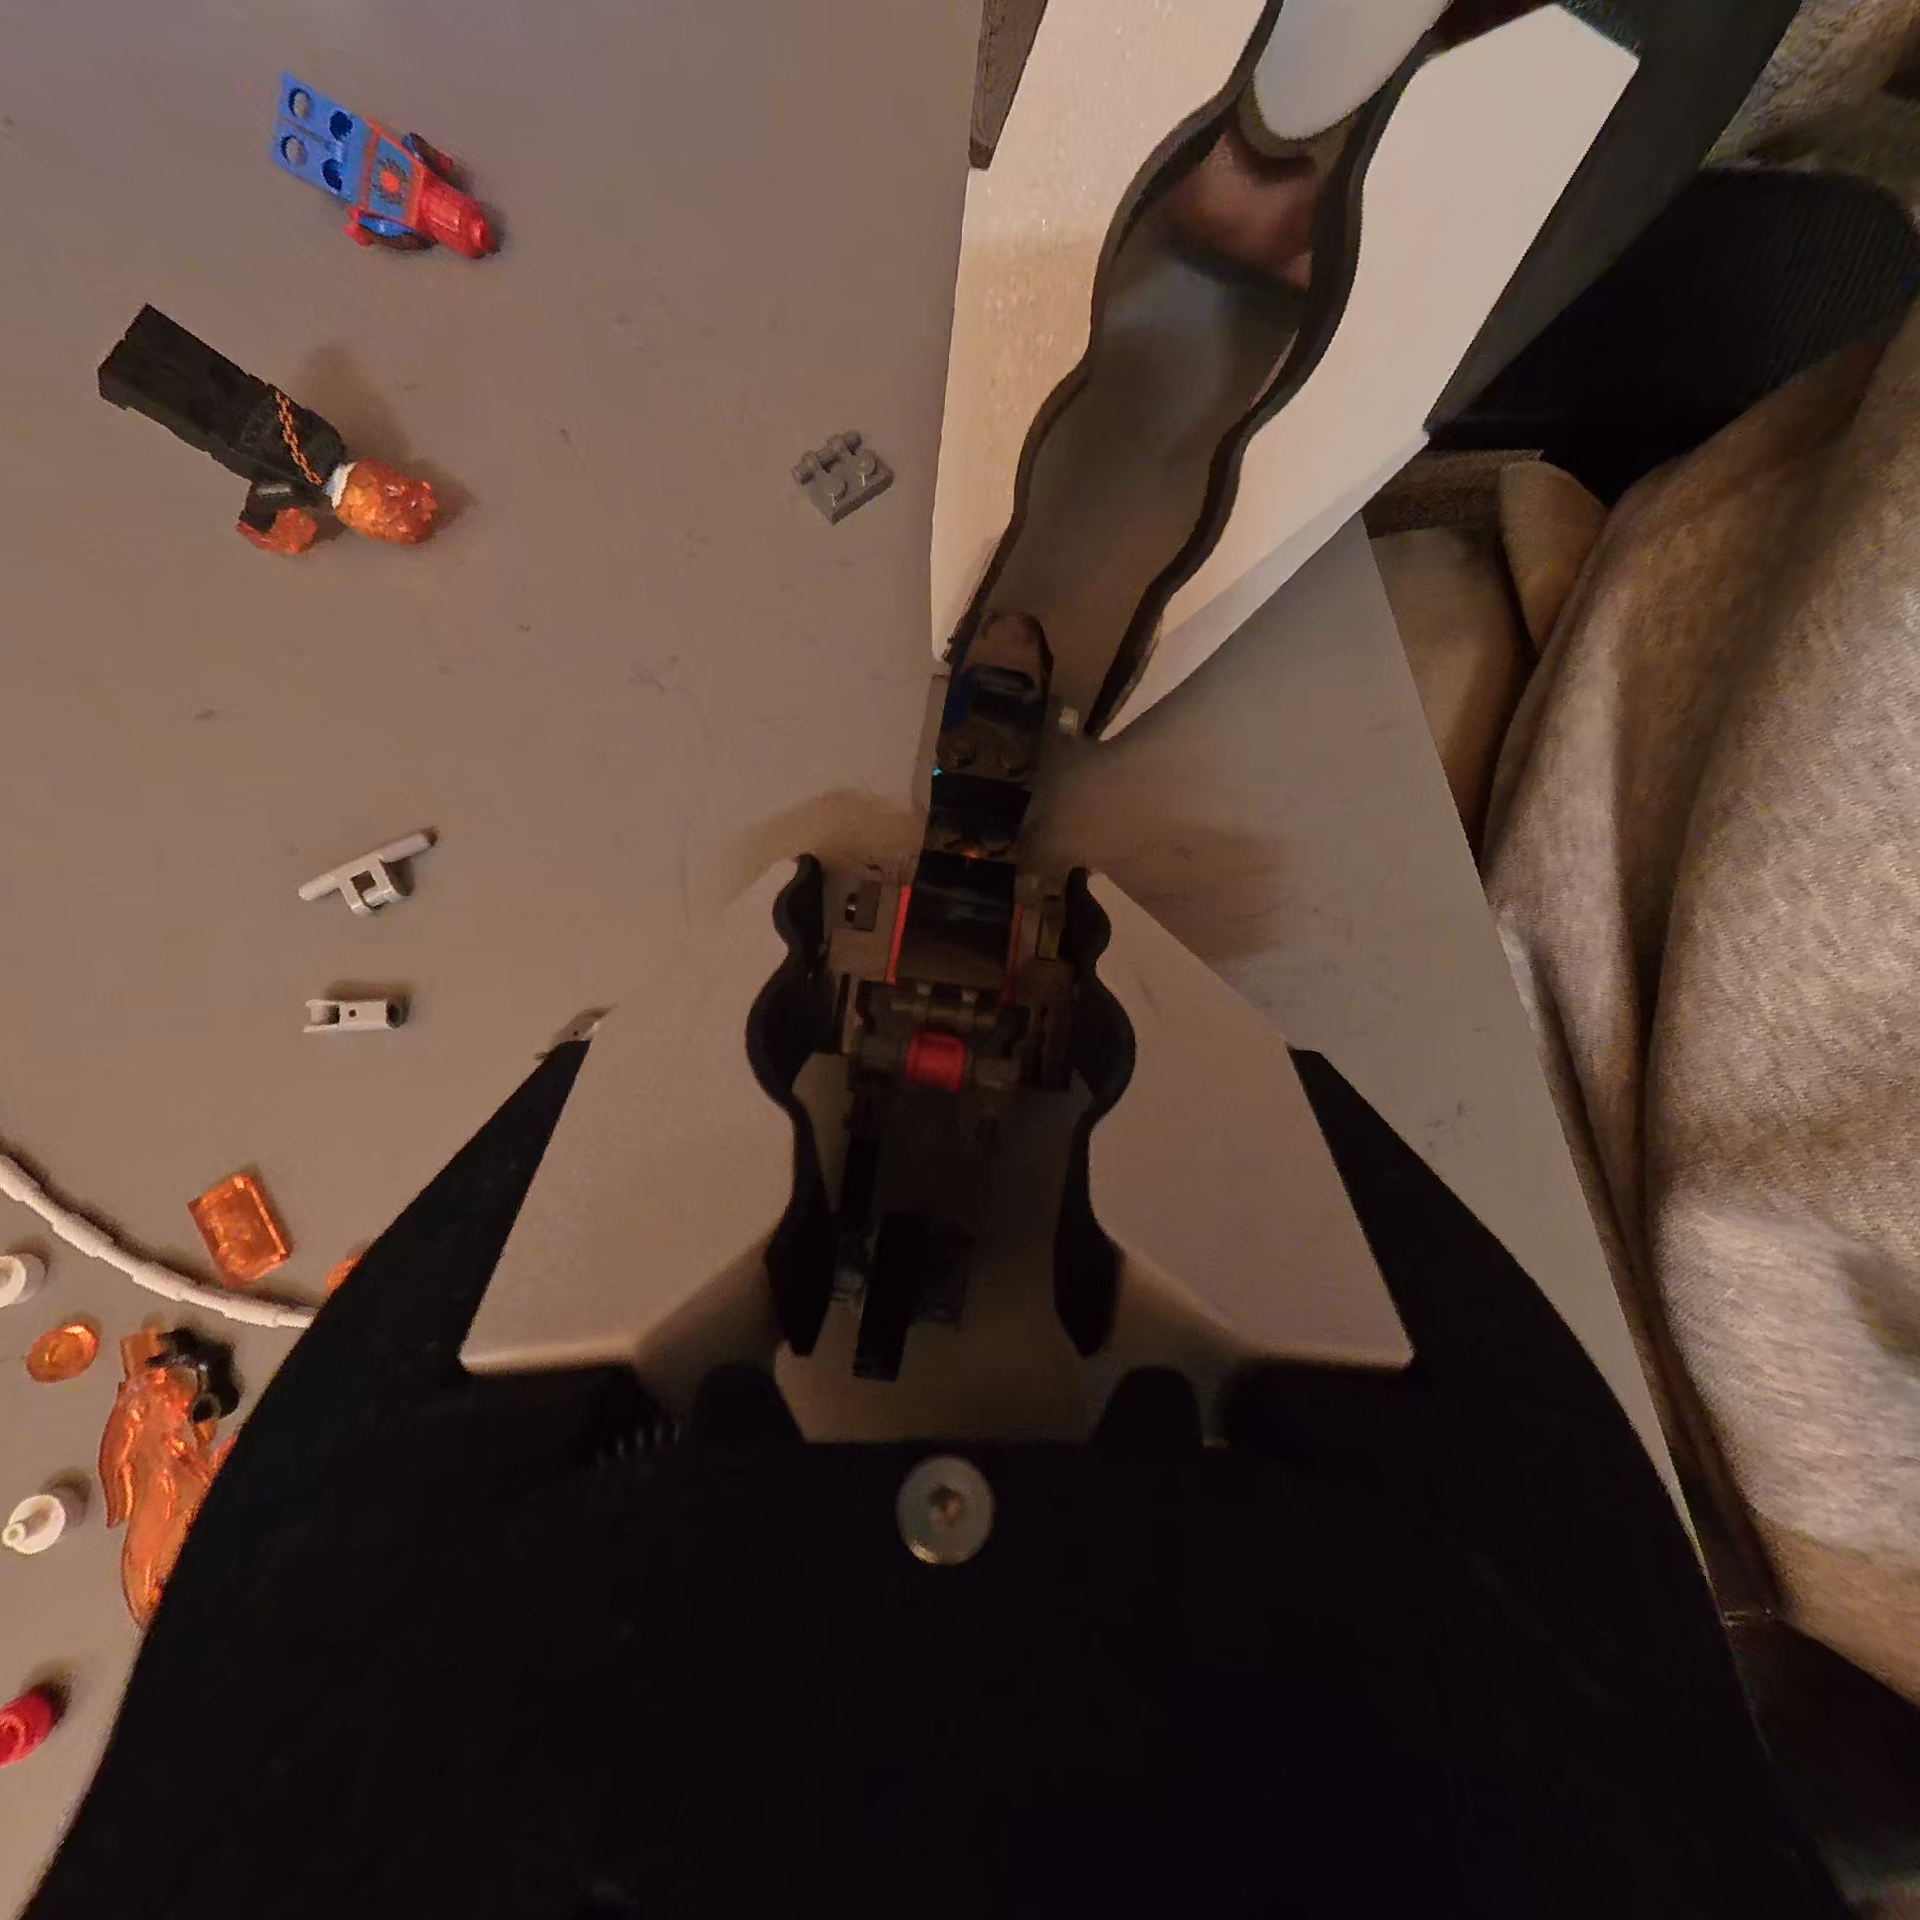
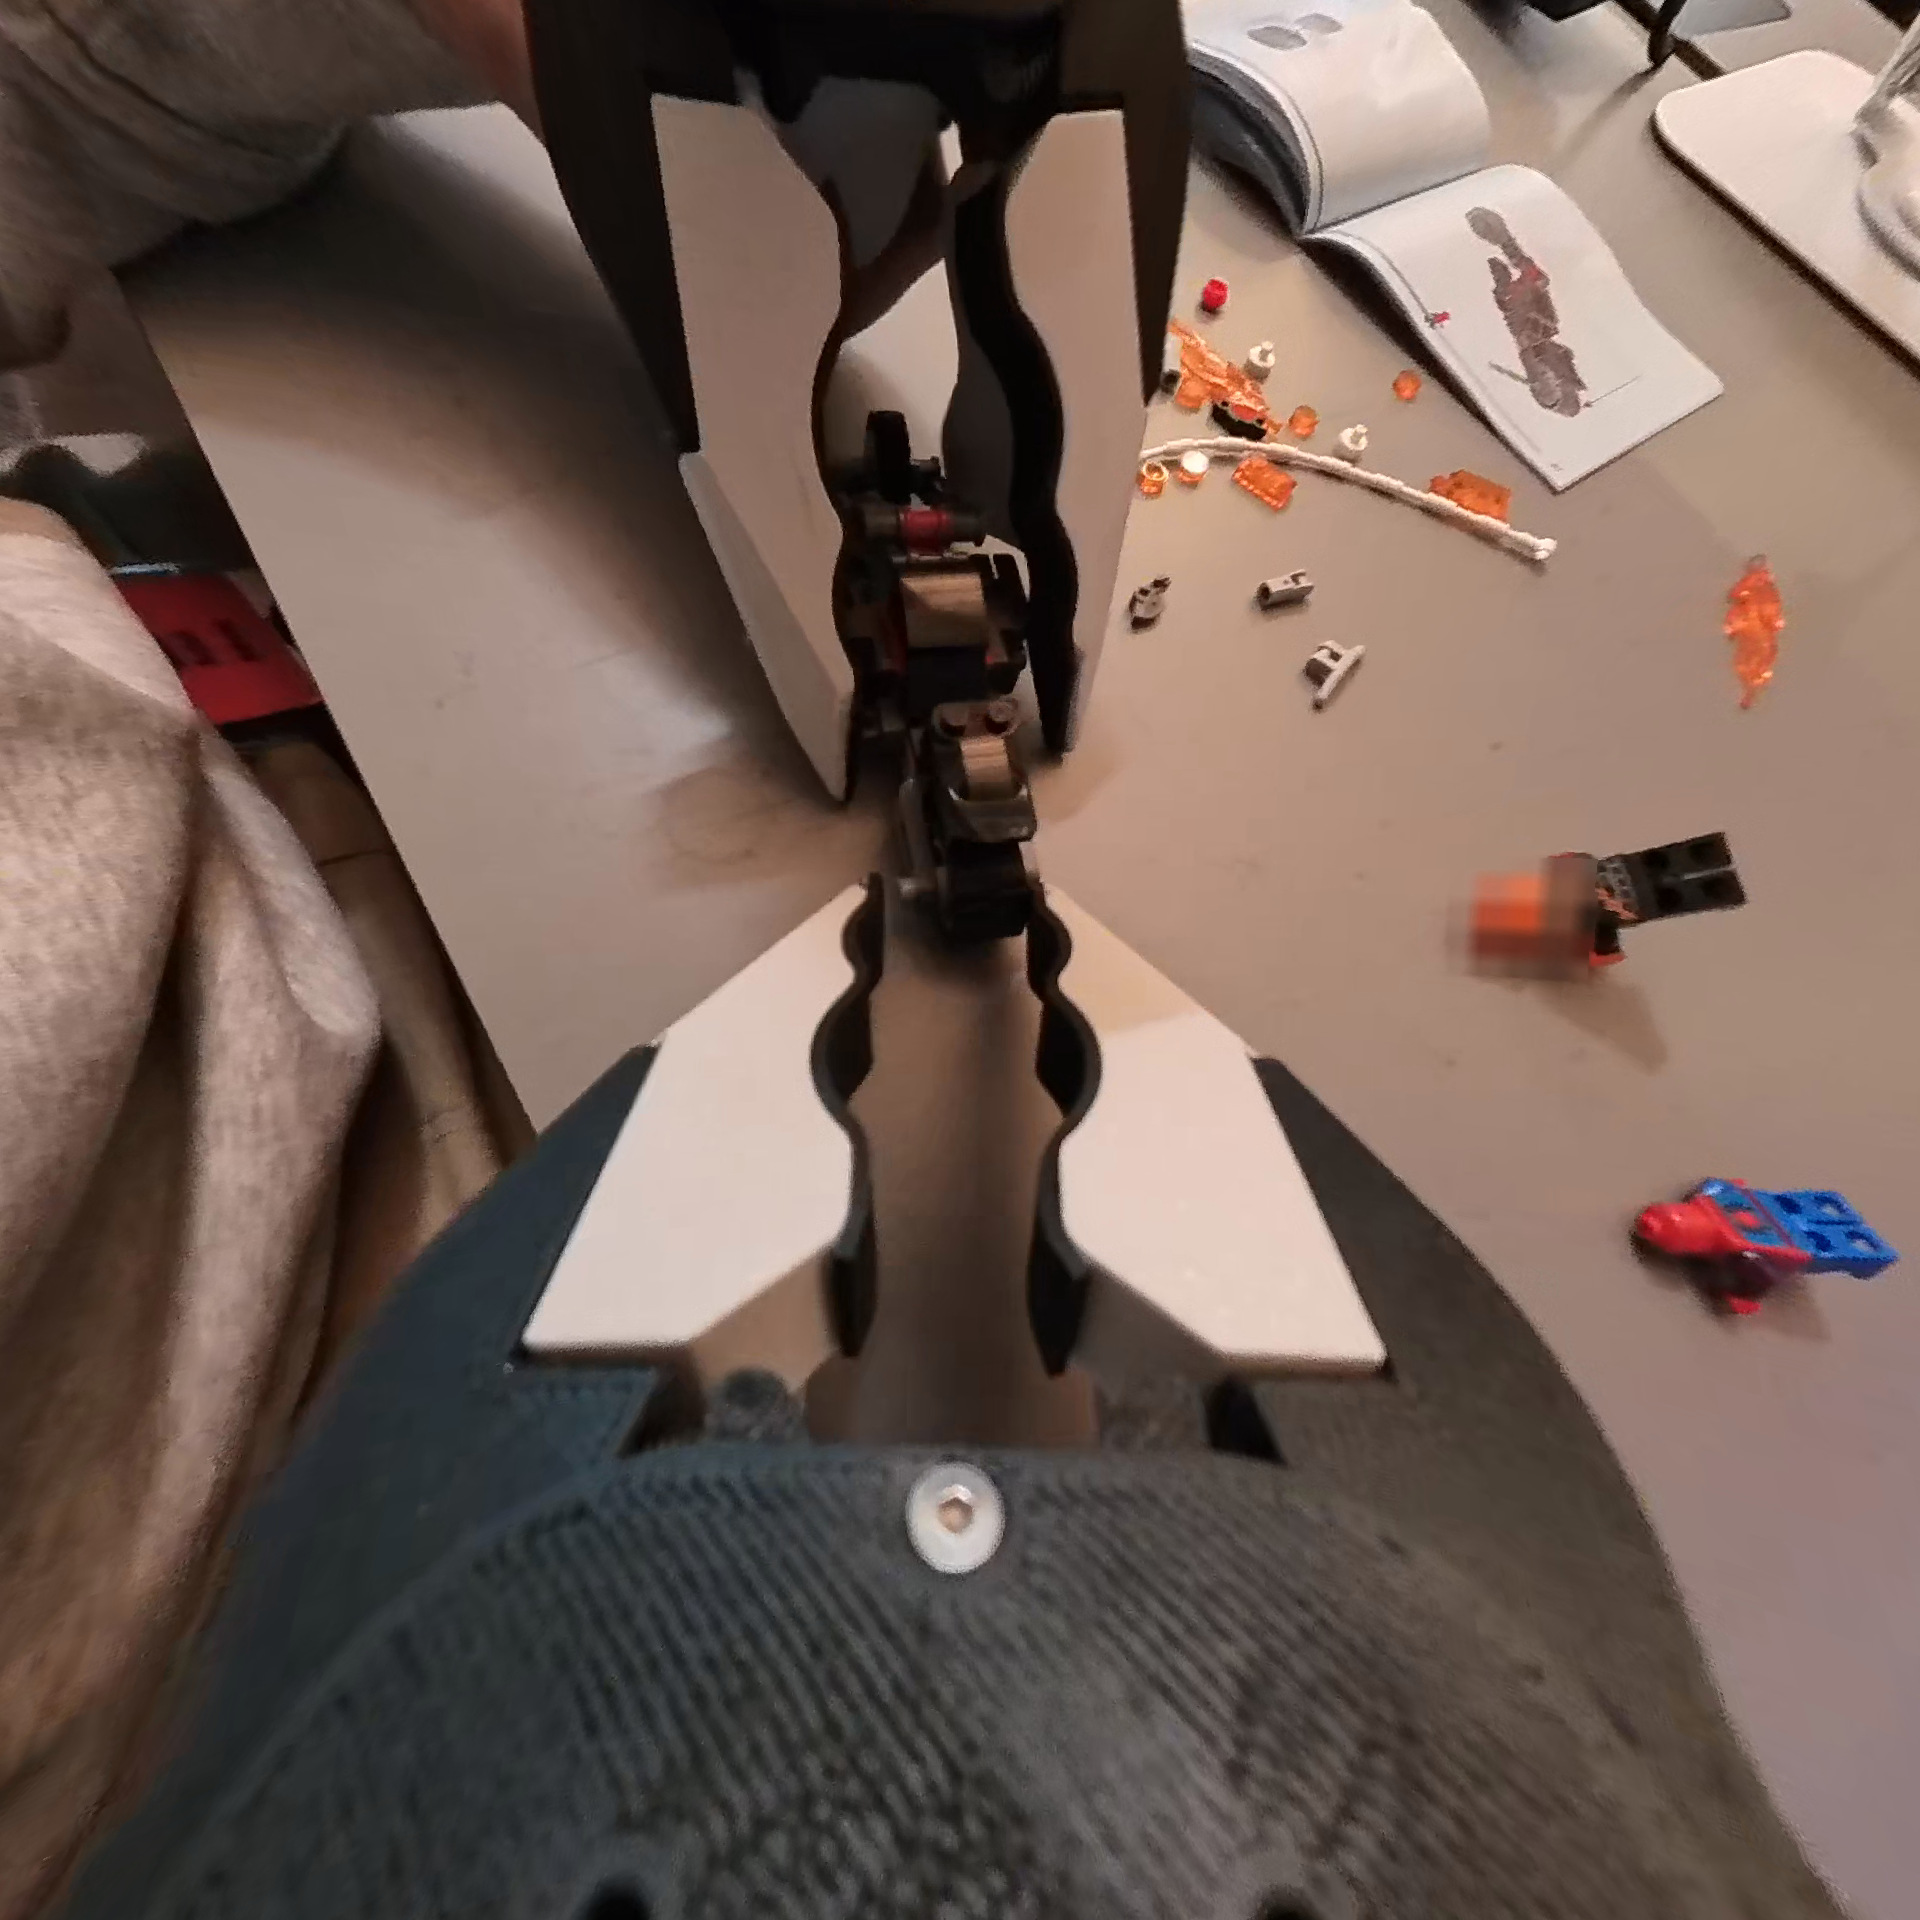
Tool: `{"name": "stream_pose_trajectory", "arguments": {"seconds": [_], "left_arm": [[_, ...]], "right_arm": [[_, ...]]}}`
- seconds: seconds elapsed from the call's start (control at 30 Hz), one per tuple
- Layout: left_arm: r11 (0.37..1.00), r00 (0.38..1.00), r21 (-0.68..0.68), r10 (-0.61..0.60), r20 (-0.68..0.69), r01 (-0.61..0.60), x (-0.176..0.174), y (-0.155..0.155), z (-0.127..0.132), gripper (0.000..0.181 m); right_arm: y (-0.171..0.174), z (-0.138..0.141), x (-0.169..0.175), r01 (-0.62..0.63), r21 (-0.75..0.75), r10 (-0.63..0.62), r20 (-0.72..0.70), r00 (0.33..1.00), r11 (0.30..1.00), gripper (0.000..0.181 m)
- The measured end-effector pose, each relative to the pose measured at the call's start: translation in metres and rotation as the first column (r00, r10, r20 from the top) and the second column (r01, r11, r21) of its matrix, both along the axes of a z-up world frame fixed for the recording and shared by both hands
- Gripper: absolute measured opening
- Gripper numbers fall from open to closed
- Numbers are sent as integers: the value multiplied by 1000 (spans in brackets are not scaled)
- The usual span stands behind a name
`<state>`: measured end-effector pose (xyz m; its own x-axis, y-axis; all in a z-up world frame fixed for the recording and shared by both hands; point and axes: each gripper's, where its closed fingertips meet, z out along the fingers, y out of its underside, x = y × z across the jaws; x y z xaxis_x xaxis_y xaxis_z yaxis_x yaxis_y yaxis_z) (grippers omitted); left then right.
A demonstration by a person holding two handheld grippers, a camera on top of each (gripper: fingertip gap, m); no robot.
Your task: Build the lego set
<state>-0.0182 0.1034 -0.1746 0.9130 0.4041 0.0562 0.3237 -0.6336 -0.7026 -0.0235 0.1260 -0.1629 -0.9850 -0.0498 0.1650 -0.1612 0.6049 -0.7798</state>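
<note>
Grey worktop [image 2: 1299,935] is carrying loose pieces [image 2: 1262,483], so building is unfinished. Left tongs [image 1: 940,883] and right tongs [image 2: 951,914] are both clamping the half-built model [image 1: 961,935].

**My table**

My matte grey-beige table [image 2: 1299,1039] carries loose parts: a red-and-blue minifigure [image 1: 390,177], a black flame-headed minifigure [image 1: 275,442], small grey plastic pieces [image 1: 366,875], translucent orange bits [image 2: 1268,483], a white cord [image 2: 1351,480], an open paper booklet [image 2: 1455,260].

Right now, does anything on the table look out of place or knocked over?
Nothing damaged. Two minifigures, red-and-blue and black with an orange head, lie flat instead of standing. Orange pieces lie scattered around a white cord.
</note>
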Motion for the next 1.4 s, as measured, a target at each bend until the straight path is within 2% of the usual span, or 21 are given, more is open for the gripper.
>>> {"name": "stream_pose_trajectory", "arguments": {"seconds": [0.3, 0.73, 1.0, 1.13, 1.27, 1.4], "left_arm": [[1000, 1000, 6, 3, 5, -4, 0, 0, 0, 46], [999, 999, 14, -29, 24, 29, 6, 8, 0, 41], [999, 999, 25, -33, 26, 32, 6, 8, 1, 40], [999, 999, 17, -40, 13, 40, 8, 8, 2, 41], [998, 998, 46, -50, -22, 51, 10, 12, 11, 49], [990, 997, 119, -71, -17, 72, 15, 21, 25, 49]], "right_arm": [[1, 1, -1, 4, -3, -4, 36, 999, 1000, 21], [1, 0, -2, -15, 5, 15, -60, 998, 1000, 17], [-1, 0, 0, -39, 19, 41, -64, 997, 999, 20], [-3, 3, 5, -48, -9, 46, -145, 988, 999, 21], [-2, 4, 8, -46, -10, 45, -88, 995, 999, 20], [-2, 4, 12, -66, -11, 64, -135, 989, 998, 20]]}}
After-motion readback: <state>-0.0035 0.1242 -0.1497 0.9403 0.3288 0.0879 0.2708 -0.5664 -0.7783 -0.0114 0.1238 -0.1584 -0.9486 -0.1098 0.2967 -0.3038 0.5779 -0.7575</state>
